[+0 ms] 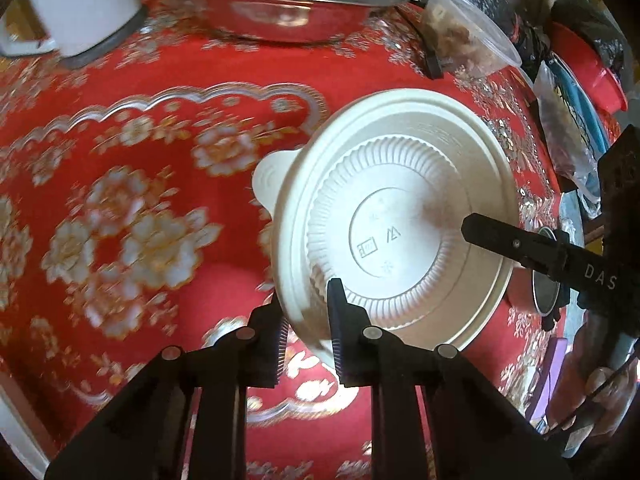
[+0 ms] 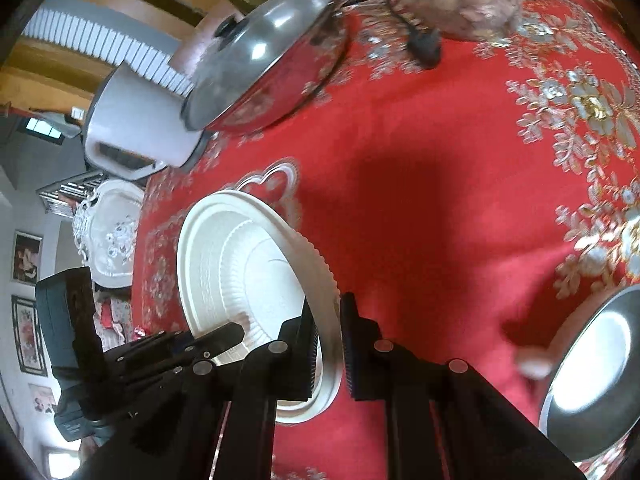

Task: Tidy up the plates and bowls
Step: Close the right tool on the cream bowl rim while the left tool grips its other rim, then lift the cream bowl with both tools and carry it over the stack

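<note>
- White plastic bowl (image 1: 394, 224) held off the red-clothed worktop (image 1: 140, 200), tipped on edge, underside turned toward the left wrist view and hollow toward the right wrist view.
- Left gripper (image 1: 308, 320): jaws nearly closed on the bowl's rim, one finger each side of the thin lip.
- Right gripper (image 2: 329, 344): jaws likewise pinched on the opposite part of the rim, rim passing between them.
- Likely step: carrying or turning the bowl toward a stack. Best done by keeping both grips level, avoiding any twist between the two, since the thin lip looks liable to flex or slip.
- Better to release one grip only once the other holds the weight securely, or once the bowl sits flat.
- Inside of the bowl: bare except a faint reddish smear near the bottom.
- Lidded steel pan (image 2: 264, 64) well beyond the bowl; contents hidden by glare on the lid.
- Clear plastic tub (image 1: 468, 28) beyond the bowl, beside the pan, holding brownish food of unclear kind.
- Steel plate (image 2: 592, 380) just right of the bowl in the right wrist view, seemingly empty.
- White cooker (image 2: 140, 128) behind the pan, closed.
</note>
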`<state>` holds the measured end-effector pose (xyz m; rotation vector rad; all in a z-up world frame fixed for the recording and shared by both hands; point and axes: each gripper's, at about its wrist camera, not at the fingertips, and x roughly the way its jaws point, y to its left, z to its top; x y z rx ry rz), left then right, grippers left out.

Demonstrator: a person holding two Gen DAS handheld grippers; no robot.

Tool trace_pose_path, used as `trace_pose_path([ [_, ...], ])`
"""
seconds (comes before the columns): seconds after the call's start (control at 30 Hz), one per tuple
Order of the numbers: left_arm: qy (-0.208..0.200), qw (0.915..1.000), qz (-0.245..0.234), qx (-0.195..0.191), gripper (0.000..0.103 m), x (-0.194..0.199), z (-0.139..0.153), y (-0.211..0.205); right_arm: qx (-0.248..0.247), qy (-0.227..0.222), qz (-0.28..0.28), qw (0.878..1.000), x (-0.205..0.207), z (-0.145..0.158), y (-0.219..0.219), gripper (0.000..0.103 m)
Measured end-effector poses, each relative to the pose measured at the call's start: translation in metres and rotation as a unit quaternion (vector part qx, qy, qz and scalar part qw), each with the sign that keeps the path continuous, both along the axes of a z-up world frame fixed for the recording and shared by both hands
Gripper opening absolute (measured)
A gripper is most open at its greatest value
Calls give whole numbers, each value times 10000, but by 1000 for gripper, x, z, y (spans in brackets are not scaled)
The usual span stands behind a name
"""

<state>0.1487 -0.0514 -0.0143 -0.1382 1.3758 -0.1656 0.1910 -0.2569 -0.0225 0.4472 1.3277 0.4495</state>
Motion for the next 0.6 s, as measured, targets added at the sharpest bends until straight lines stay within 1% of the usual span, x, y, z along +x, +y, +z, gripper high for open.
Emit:
trace_pose_path([
  [0.27, -164, 9988, 427, 163, 16, -37, 18, 53, 22, -28, 484, 9988, -25, 16, 55, 11],
  [0.43, -260, 9961, 817, 210, 16, -65, 26, 92, -31, -107, 916, 9957, -41, 27, 103, 11],
  [0.6, -336, 9918, 1202, 269, 16, -94, 32, 133, -48, -147, 1289, 9915, -53, 31, 148, 11],
])
